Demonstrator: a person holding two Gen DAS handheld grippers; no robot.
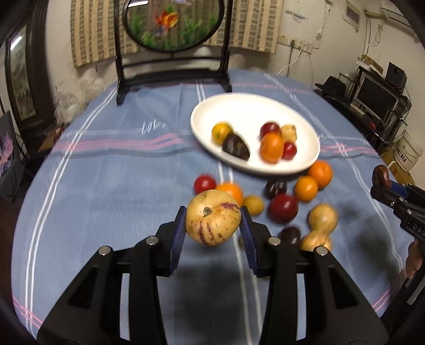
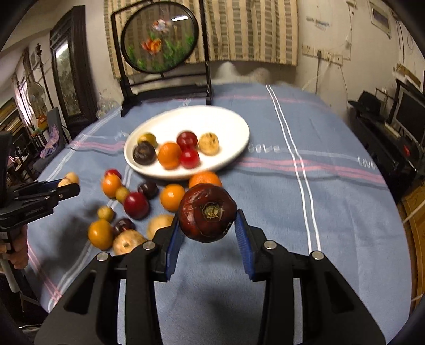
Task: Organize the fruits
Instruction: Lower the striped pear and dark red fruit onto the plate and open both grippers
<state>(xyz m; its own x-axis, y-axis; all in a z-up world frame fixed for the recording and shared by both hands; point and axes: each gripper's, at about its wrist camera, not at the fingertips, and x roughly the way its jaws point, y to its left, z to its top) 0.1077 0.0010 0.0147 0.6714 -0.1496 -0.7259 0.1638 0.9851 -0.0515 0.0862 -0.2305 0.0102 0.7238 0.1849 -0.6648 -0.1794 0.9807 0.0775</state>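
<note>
My left gripper (image 1: pixel 213 219) is shut on a tan fruit with purple streaks (image 1: pixel 212 218) and holds it above the blue cloth. My right gripper (image 2: pixel 208 217) is shut on a dark brown round fruit (image 2: pixel 207 212), also lifted; it shows at the right edge of the left wrist view (image 1: pixel 380 177). A white oval plate (image 1: pixel 239 111) holds several fruits: oranges, red ones, a dark one and a tan one. It also shows in the right wrist view (image 2: pixel 212 119). Loose fruits (image 1: pixel 283 207) lie on the cloth in front of the plate.
A round table under a blue striped cloth (image 1: pixel 119 172) fills both views. A black stand with a round painted screen (image 1: pixel 172 24) stands at the table's far side. Shelves with monitors (image 1: pixel 377 98) are off to the right.
</note>
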